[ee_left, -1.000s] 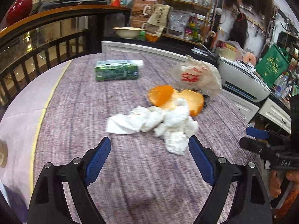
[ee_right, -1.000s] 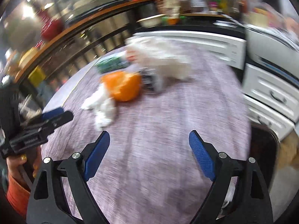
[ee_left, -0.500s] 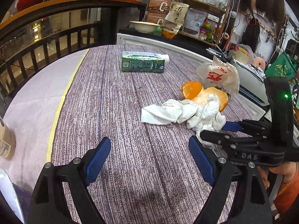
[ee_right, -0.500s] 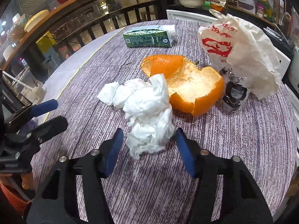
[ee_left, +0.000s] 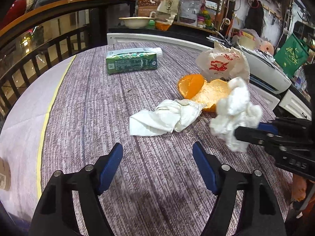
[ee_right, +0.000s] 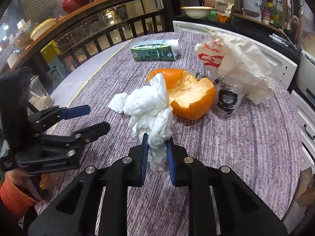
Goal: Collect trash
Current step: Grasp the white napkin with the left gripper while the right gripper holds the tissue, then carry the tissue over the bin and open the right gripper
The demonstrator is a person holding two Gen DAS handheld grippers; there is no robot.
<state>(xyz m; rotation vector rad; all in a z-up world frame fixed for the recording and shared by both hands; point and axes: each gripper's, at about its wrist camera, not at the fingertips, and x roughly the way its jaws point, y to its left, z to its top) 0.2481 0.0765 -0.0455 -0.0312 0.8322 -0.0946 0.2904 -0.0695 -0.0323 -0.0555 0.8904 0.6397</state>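
Right tool (ee_right: 157, 153) pinches crumpled tissue (ee_right: 151, 106); tissue hides orange peel's (ee_right: 192, 98) near edge.

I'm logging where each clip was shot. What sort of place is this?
Probably a small shop or cafe corner on an upper floor: cluttered shelves of packaged goods, a printer beside the table, and a railing overlooking a hall.

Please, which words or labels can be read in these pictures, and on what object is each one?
"DAS", likely: body of the right gripper holding the tissue.
Print on the green carton: too small.
Red print on the plastic bag: illegible.
Dark characters on the shelf paper bag: too blurred.
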